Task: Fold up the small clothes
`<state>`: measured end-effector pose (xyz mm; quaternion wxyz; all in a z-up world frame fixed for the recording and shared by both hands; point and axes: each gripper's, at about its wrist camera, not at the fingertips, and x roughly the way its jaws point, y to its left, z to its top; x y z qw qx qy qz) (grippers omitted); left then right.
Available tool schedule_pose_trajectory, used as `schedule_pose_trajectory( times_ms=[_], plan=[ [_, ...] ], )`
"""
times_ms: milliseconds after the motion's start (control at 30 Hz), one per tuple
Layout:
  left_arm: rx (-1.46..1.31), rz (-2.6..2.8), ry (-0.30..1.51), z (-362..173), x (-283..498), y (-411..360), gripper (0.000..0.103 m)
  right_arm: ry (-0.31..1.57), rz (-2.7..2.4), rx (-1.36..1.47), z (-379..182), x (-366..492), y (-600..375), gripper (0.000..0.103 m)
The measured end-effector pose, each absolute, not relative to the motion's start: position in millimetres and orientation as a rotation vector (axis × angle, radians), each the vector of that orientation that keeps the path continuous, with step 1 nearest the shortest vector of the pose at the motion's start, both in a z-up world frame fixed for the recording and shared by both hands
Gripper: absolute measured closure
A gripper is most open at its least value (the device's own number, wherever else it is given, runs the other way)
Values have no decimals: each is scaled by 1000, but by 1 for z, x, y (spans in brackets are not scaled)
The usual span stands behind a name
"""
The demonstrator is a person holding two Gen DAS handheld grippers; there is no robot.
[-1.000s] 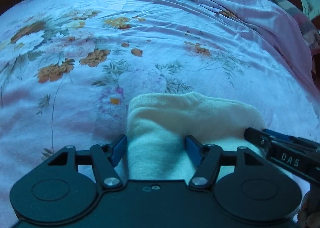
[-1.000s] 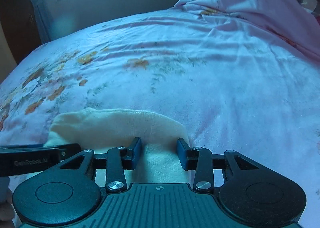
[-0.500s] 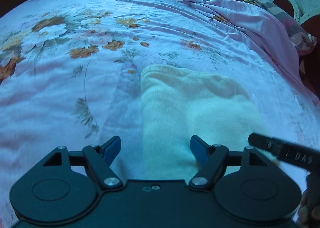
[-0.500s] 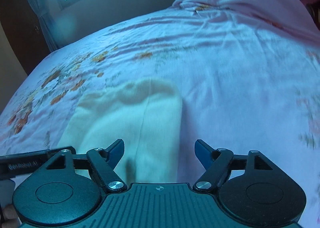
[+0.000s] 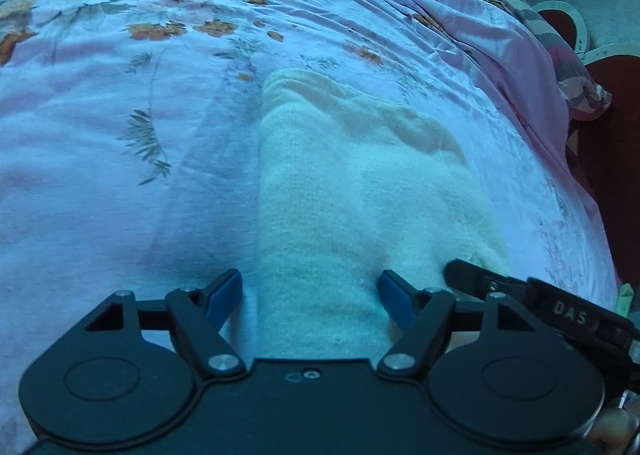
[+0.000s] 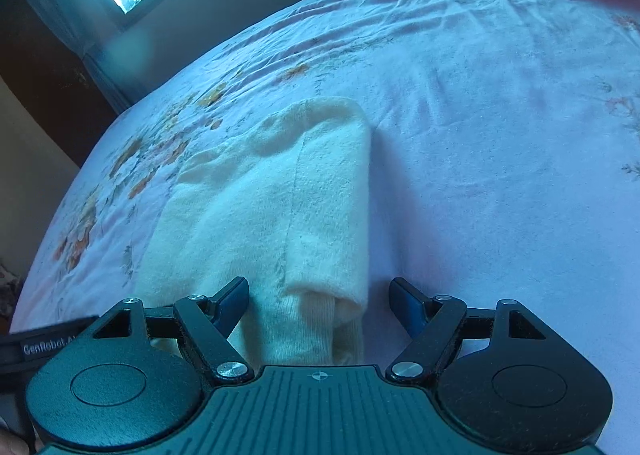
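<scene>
On the floral bedsheet (image 5: 120, 175) a folded cream garment (image 5: 340, 183) was laid; both the left gripper (image 5: 310, 295) and right gripper (image 6: 320, 301) were held released, jaws spread.

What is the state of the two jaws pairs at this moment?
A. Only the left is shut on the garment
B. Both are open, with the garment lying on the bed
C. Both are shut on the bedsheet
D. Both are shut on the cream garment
B: in each wrist view the jaws of the left gripper and the right gripper stand wide apart, and the cream garment lies folded on the floral bedsheet, gripped by neither.
</scene>
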<state>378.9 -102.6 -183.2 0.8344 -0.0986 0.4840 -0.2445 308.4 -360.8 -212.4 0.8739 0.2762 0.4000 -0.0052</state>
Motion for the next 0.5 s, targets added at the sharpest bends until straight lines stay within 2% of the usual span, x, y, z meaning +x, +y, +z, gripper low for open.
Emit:
schedule_pose_trajectory(
  times_ms=[33,67,100,200,333,400,500],
  plan=[
    [-221,-526,1029,-185,380,-104,38,830,-11,589,-214,310,-362,27],
    [-234,-536,1035,-186,382,-105,42,826,-12,592,-215,312,-362,33],
    [-244,-538,1039,-187,383,-107,44,822,-5,593,-216,315,-361,45],
    [-263,-537,1040,-190,385,-110,50,820,8,621,-221,322,-363,63],
    [-259,-526,1030,-190,384,-113,56,818,12,616,-224,324,-361,69],
    [-257,-517,1017,-186,382,-113,63,812,17,628,-222,322,-360,75],
    [-201,-519,967,-176,372,-116,68,790,12,587,-214,319,-353,77]
  ],
)
